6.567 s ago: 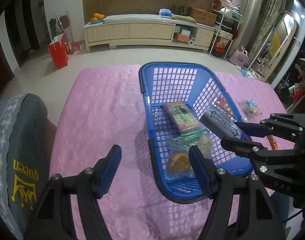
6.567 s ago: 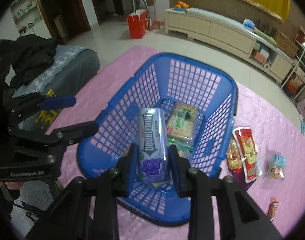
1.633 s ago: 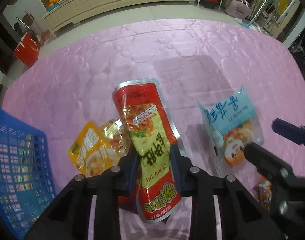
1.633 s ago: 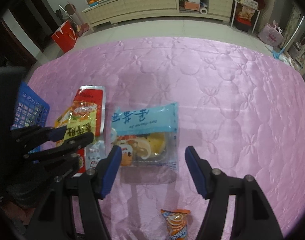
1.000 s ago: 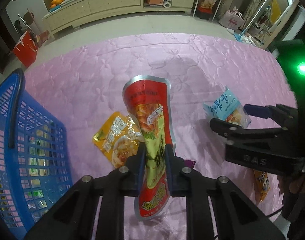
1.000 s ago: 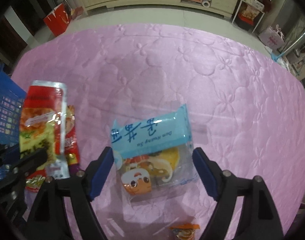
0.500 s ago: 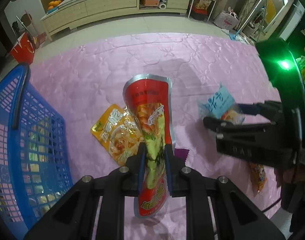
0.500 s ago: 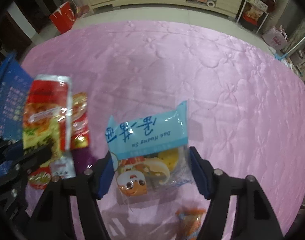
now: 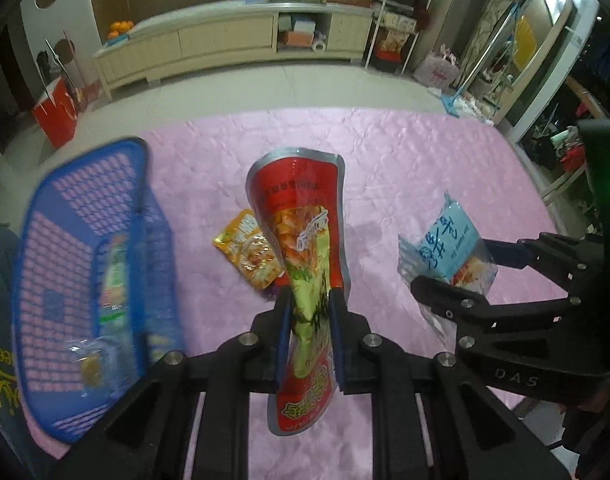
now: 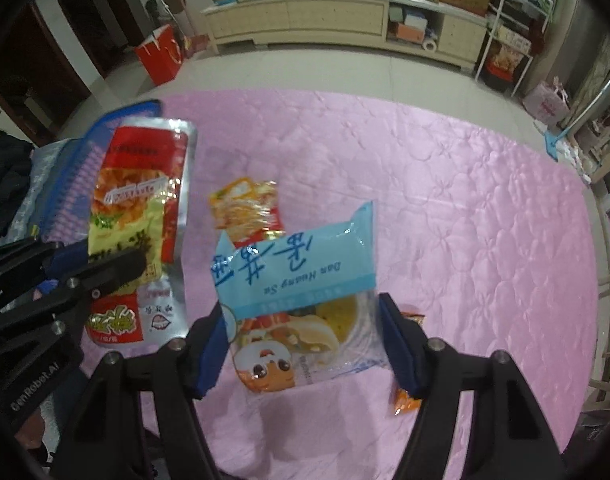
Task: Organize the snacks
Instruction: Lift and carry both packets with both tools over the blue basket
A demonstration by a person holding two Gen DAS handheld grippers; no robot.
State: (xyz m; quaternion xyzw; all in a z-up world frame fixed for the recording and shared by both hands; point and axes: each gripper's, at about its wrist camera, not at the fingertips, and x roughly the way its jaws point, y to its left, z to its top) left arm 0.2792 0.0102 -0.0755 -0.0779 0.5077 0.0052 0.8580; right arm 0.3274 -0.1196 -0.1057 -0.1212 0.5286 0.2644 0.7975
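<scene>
slippage is the main worry: both packets are glossy film held clear of the pink-covered counter [image 9: 405, 168], and either could slide out on the way to the blue basket [image 9: 85, 216], which sits at the counter's left edge with a few snacks already inside. the left hand-held gripper [image 9: 310, 320] is pinched almost fully closed on the lower part of the red pouch [image 9: 301, 216], whose long top stands free above the pads and curls, so it could snag on the basket rim. the right hand-held gripper [image 10: 303, 344] stands wide, its pads pressing the two side edges of the blue-topped pastry packet [image 10: 297, 272]; that grip looks only on soft wrapper, so a squeeze may crush the contents or the wrapper may buckle and drop. still on the counter are a yellow sachet [image 9: 249, 248] and a small orange packet [image 10: 403, 400].
</scene>
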